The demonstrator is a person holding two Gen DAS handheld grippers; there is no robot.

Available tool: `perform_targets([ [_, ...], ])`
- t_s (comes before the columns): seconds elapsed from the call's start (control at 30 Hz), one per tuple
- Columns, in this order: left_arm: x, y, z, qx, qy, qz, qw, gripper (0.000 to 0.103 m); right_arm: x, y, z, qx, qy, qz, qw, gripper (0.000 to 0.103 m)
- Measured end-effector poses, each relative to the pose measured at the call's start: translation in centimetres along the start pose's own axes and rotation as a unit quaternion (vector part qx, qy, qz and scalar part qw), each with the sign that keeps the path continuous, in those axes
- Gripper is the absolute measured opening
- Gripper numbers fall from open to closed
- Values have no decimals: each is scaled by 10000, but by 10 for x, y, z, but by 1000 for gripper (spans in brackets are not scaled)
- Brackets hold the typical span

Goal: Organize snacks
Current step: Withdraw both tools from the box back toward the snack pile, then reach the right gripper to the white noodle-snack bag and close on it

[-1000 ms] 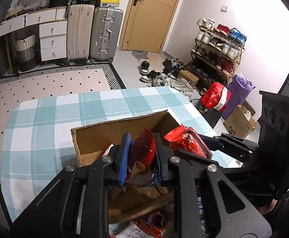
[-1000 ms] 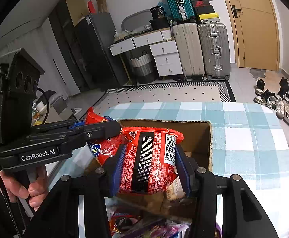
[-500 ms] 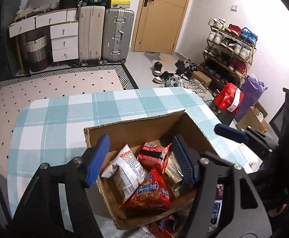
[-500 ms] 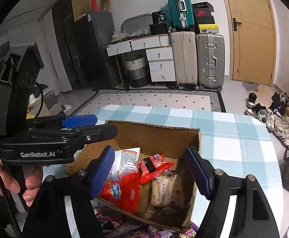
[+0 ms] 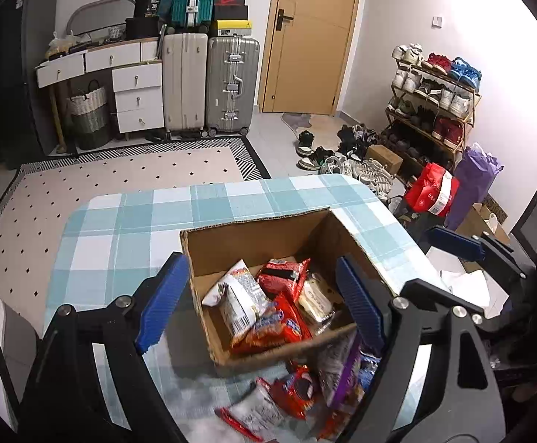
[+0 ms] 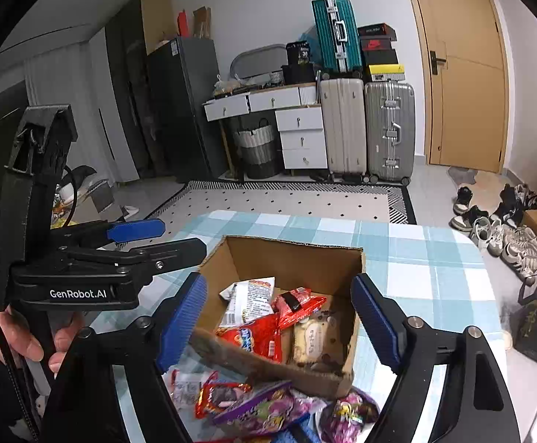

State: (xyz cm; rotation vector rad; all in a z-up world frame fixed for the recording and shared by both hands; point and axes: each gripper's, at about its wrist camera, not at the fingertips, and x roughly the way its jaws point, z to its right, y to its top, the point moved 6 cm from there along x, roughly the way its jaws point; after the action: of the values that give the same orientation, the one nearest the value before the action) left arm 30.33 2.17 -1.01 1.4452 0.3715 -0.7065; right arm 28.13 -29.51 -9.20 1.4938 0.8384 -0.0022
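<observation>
A checked worktop (image 5: 128, 229) stands in a room with a rug (image 5: 113, 177) and drawers (image 5: 135, 96) at left, suitcases (image 5: 209, 81) and a door (image 5: 312, 37) mid-room, a shoe rack (image 5: 434, 103) at right. On it an open box (image 5: 253, 236) holds snack packets (image 5: 264, 306), with more loose packets (image 6: 253, 402) against its near wall. The left gripper (image 5: 261, 302) and right gripper (image 6: 279, 325) hang above the box, jaws spread and empty after just opening; bare cloth lies left and beyond.
</observation>
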Motion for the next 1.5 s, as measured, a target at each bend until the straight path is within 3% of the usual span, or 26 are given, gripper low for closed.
perform_targets([
  [0.17,-35,-13,11,-9,93,62,9999,86,-32,-5,-10,-55,-24,104,9999,87],
  [0.3,-61,-26,18,-12,209,213,9996,101,-59,-15,-17,-51,-38,182,9998,91],
  [0.67,-112,-72,38,-118,263,231,9993,102,-114,-46,-34,-46,-76,277,9996,94],
  [0.9,-122,-105,40,-235,279,129,9993,102,-139,-71,-38,-35,-76,259,9996,95],
  [1.17,-130,-140,28,-655,426,67,9969,102,-145,-102,-42,81,-50,113,9999,95],
  [1.5,-126,-176,18,-779,661,-138,9947,102,-142,-134,-47,198,-1,-54,9998,95],
])
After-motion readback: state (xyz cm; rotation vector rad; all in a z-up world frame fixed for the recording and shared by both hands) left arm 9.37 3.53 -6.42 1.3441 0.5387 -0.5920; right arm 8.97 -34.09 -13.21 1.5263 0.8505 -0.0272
